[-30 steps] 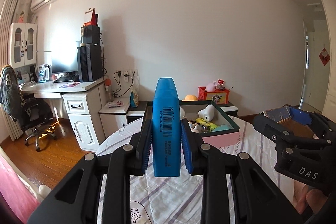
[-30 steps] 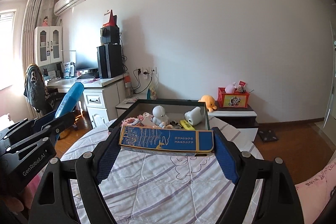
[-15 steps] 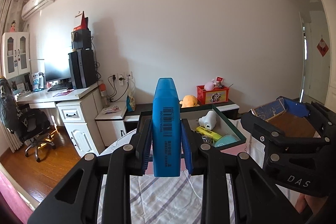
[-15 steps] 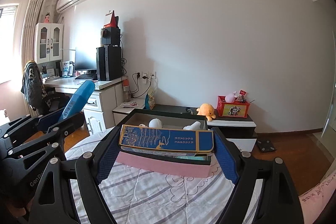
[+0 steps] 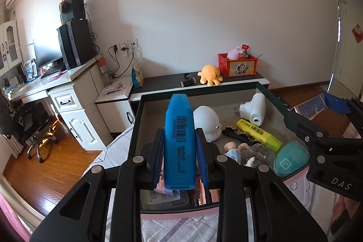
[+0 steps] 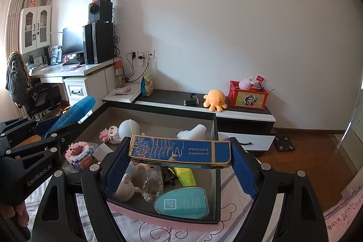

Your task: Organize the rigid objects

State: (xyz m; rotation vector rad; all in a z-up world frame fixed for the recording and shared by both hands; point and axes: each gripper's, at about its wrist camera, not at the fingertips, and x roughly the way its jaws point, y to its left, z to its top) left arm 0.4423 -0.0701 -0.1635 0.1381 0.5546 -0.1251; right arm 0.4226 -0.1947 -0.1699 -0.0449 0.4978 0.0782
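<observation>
My left gripper (image 5: 179, 151) is shut on a blue highlighter-shaped case (image 5: 180, 142) with a barcode, held upright over the near left part of a dark open box (image 5: 136, 126). My right gripper (image 6: 179, 155) is shut on a long blue printed carton (image 6: 179, 151), gripped by its two ends and held level above the same box (image 6: 217, 174). Inside the box lie a yellow highlighter (image 5: 258, 134), white toys (image 5: 207, 119), a doll, a glass item and a teal oval card (image 6: 181, 202). Each gripper shows at the edge of the other's view.
The box rests on a striped bedspread (image 6: 226, 233). Behind it runs a low black-and-white cabinet (image 6: 245, 115) with an orange plush octopus (image 6: 214, 99) and a red toy crate (image 6: 248, 98). A white desk (image 5: 74, 92) and office chair stand at the left.
Both grippers moved forward and dipped toward the box, which now fills the lower part of both views. Each keeps hold of its object.
</observation>
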